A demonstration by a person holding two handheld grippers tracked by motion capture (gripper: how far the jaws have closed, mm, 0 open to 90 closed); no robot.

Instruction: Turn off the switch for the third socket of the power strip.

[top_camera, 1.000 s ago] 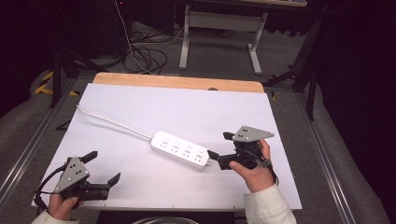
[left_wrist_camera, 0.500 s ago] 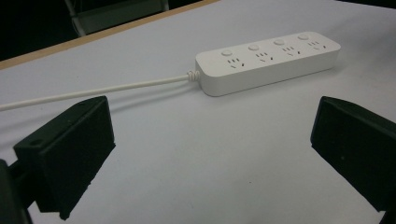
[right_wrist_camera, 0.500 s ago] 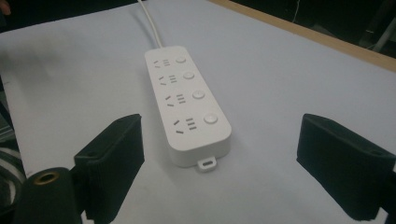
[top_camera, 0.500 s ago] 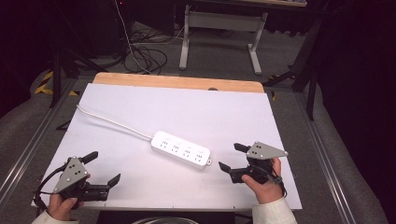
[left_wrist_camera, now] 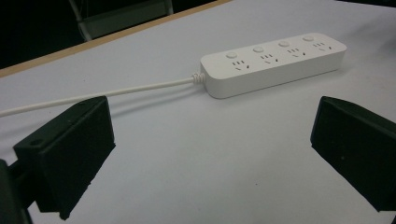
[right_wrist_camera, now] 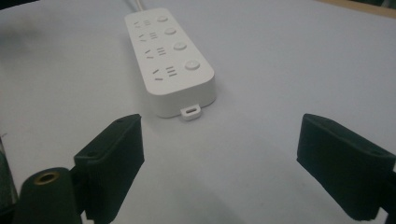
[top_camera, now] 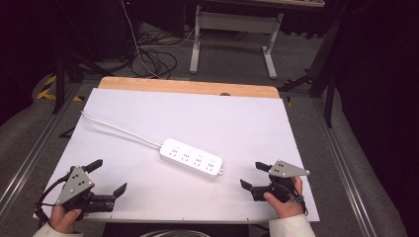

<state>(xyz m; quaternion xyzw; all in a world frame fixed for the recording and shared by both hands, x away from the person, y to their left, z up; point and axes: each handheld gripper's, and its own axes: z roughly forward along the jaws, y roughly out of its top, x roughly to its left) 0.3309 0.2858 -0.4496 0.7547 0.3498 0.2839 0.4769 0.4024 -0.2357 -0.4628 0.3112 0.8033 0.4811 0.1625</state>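
A white power strip [top_camera: 191, 158] with several sockets lies flat near the middle of the white table top [top_camera: 212, 121]; its white cable [top_camera: 118, 128] trails off to the far left edge. The strip [left_wrist_camera: 273, 61] and its cable [left_wrist_camera: 93, 95] lie beyond the left gripper's jaws, and the right gripper view looks along the strip [right_wrist_camera: 171, 58] from its end with the small tab. My left gripper [top_camera: 106, 177] rests open at the front left corner, empty. My right gripper [top_camera: 255, 176] rests open at the front right, a short way from the strip's near end, holding nothing.
A wooden strip [top_camera: 188, 87] borders the table's far edge. Beyond it stand a metal table frame [top_camera: 232, 37] and loose cables [top_camera: 148, 57] on the grey floor. Metal rails [top_camera: 341, 170] run along both sides of the table.
My right gripper has drawn back from the strip's near end, toward the front right corner, and lowered to the table. The left gripper and the power strip have stayed put.
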